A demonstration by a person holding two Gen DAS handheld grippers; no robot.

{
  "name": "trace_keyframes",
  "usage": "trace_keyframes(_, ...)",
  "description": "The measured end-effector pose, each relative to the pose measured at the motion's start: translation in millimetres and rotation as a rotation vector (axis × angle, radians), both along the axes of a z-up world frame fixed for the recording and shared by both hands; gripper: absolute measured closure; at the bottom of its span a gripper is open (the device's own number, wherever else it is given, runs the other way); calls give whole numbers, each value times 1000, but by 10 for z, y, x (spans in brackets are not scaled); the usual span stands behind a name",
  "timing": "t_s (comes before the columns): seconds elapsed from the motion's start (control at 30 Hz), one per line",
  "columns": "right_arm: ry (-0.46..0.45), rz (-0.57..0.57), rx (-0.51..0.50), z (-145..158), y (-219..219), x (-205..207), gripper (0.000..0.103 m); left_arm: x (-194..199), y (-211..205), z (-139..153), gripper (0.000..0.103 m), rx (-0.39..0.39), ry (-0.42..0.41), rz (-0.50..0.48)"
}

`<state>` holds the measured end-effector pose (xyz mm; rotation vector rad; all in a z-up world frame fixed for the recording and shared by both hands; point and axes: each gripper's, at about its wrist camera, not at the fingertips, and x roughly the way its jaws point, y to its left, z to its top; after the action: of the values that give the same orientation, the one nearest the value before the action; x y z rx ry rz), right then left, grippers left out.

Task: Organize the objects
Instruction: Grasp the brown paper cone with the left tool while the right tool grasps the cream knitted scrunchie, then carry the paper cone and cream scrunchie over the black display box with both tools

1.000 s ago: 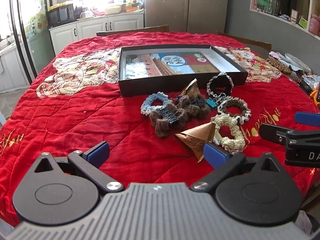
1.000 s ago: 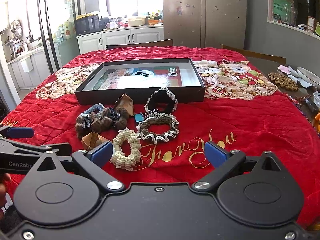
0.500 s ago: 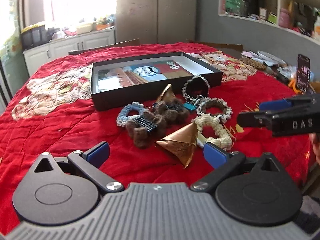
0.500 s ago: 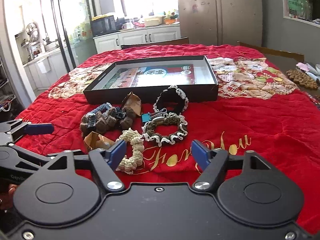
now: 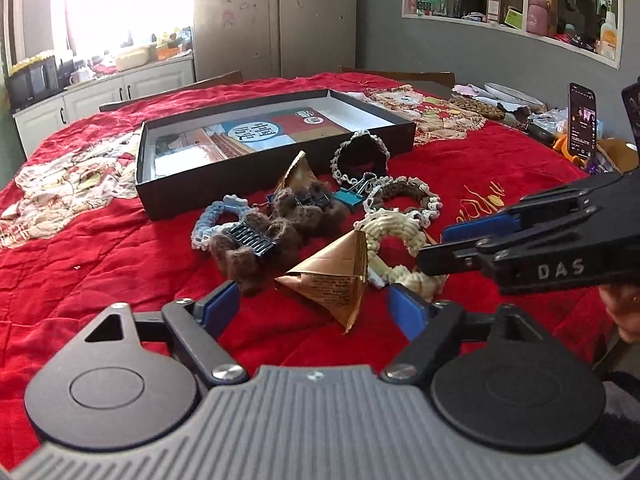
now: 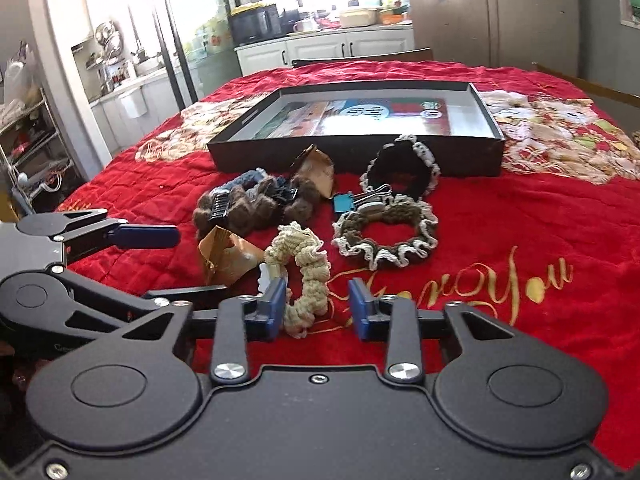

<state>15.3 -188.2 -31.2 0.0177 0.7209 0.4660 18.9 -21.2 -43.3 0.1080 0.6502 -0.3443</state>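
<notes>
A: Right, condition of the items on the table (image 5: 100, 248)?

B: Red quilted cloth (image 6: 520, 216) over it. A shallow black box (image 5: 248, 192) with white inner walls and a printed sheet on its floor sits toward the far edge. In front of it lies a cluster: a cream braided scrunchie (image 6: 304, 268) nearest, a brown scrunchie with white ruffled trim (image 6: 384, 236) beside it, and a black scrunchie with white lace edge (image 6: 404, 164) standing against the box wall.

A: Other pieces?

B: A fuzzy brown scrunchie (image 5: 248, 252) with a dark claw clip (image 5: 250, 238) on it, a pale blue scrunchie (image 5: 208, 220) touching it, a teal binder clip (image 5: 348, 196), and two gold paper cones (image 5: 336, 276), one near the box, one at the near side touching the cream scrunchie.

A: Fingers?

B: Left gripper (image 5: 312, 308) stands wide, having just narrowed a little; the near gold cone lies ahead between its fingers, not pressed. Right gripper (image 6: 316, 308) has just been closing to a narrow gap. The cream scrunchie's near loop sits in that gap, against the left pad, clear of the right one. Not clamped.
</notes>
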Motion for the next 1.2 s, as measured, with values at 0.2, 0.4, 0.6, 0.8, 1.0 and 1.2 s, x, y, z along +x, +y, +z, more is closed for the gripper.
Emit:
trace_keyframes(0.2, 13, 14, -9, -54, 46, 110, 86, 94, -11, -38, 25, -35, 11, -4)
trace_keyframes(0.4, 13, 18, -12, -73, 33, 140, 90, 177, -50, -80, 35, -52, 24, -5)
trace_keyframes(0.6, 1, 11, -20, -39, -10, 119, 91, 249, -26, -99, 48, -70, 33, 12)
trace_keyframes(0.8, -13, 2, -21, 39, -70, 121, 92, 264, 15, -58, 53, -89, 31, 10)
trace_keyframes(1.0, -46, -5, 9, 250, -162, 216, 92, 242, 21, 106, 53, -91, 2, -8)
trace_keyframes(1.2, -108, -22, -10, 448, -163, 469, 92, 446, 42, 334, 53, -76, -50, 27)
